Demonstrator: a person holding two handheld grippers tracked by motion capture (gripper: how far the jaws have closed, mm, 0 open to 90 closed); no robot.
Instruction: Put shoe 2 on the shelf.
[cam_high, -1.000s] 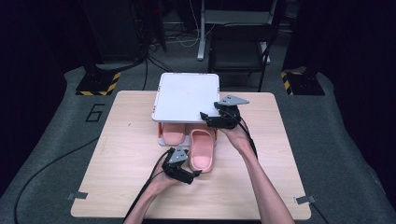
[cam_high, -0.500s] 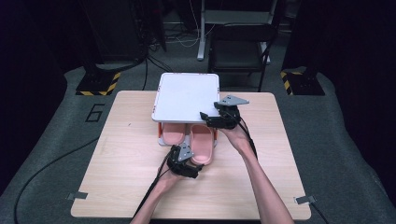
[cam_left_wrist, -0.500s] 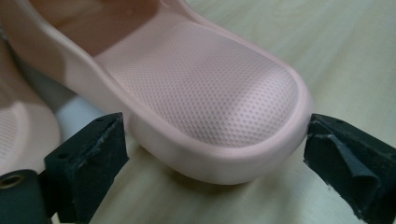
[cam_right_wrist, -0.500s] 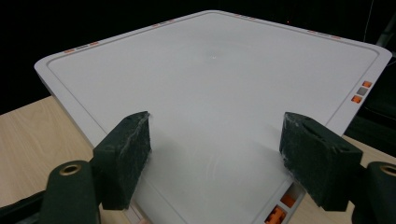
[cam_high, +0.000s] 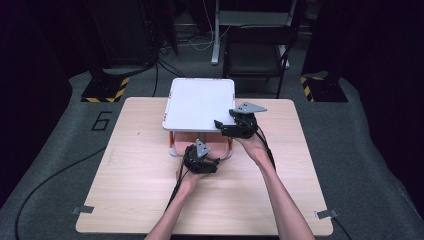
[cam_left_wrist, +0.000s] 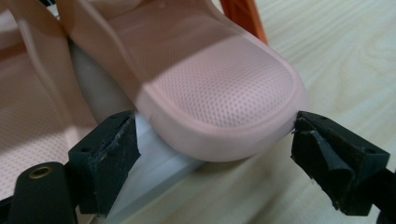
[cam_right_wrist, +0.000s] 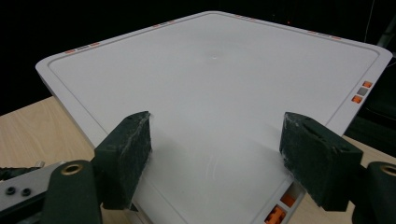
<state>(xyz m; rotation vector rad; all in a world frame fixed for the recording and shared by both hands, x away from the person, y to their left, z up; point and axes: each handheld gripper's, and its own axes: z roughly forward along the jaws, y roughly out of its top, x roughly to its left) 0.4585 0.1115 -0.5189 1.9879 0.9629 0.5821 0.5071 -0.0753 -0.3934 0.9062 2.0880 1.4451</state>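
Dark room, grey floor, and my light wooden table (cam_high: 140, 190) sat in the middle of it. On the table was a small rack with orange legs (cam_left_wrist: 243, 18) and a white top shelf (cam_high: 200, 102), with a pair of pink slippers on the lower level underneath. The nearer pink slipper (cam_left_wrist: 219, 88) poked its rounded heel out over the pale front edge of that lower level, just above the wood. My left gripper (cam_left_wrist: 215, 154) was right at that heel, jaws spread wide on either side of it; the right-hand one looked like it was touching the slipper's edge, the other sat apart. My right gripper (cam_right_wrist: 217, 154) was up at the near right corner of the white top shelf, jaws spread too, resting on or just over the panel, can't say which. A black chair (cam_high: 255, 55) stood behind the table.
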